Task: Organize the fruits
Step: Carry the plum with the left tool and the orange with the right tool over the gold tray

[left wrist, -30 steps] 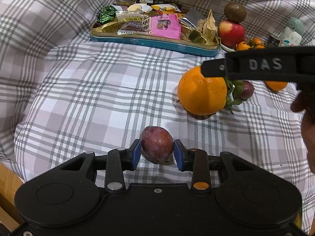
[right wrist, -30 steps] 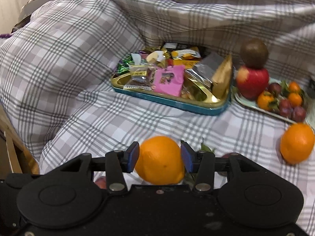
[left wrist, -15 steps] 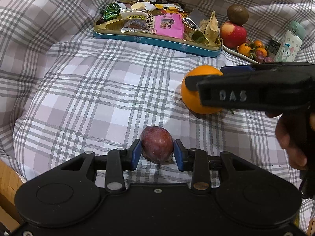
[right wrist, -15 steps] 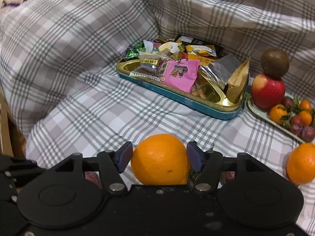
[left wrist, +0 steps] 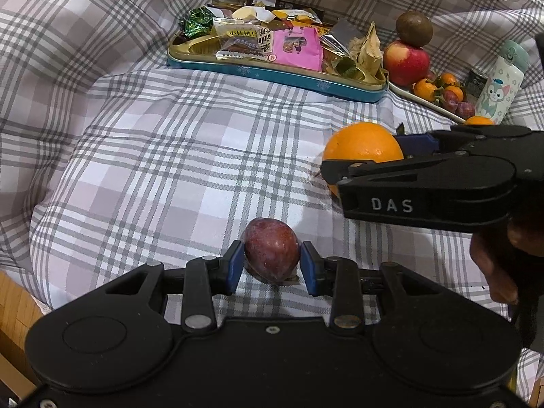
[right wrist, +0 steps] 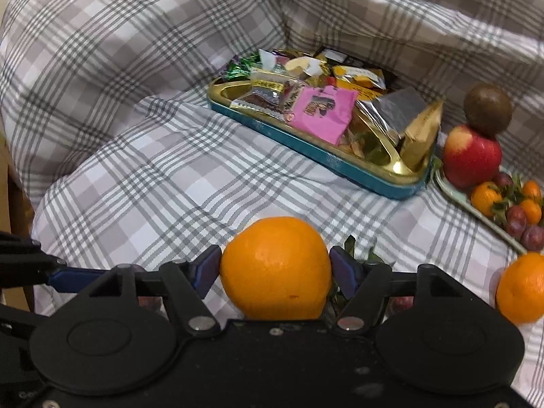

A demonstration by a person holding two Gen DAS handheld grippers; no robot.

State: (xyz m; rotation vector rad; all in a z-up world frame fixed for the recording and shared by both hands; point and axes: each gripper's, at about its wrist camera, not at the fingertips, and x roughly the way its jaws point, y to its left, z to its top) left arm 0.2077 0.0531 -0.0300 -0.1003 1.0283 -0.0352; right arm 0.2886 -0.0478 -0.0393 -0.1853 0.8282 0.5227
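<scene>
On the checked bed cover (left wrist: 153,156), your left tongs (left wrist: 272,265) grip the plum (left wrist: 272,250) and your right tongs (right wrist: 275,268) grip the orange (right wrist: 275,268). Carry both gently toward the fruit plate (right wrist: 452,192).

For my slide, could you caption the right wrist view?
Right gripper holds an orange near the snack tin.

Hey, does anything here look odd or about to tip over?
Yes. On the fruit plate a brown kiwi sits balanced on top of the red apple, a shaky stack. One orange lies loose on the checked cloth beside the plate.
</scene>
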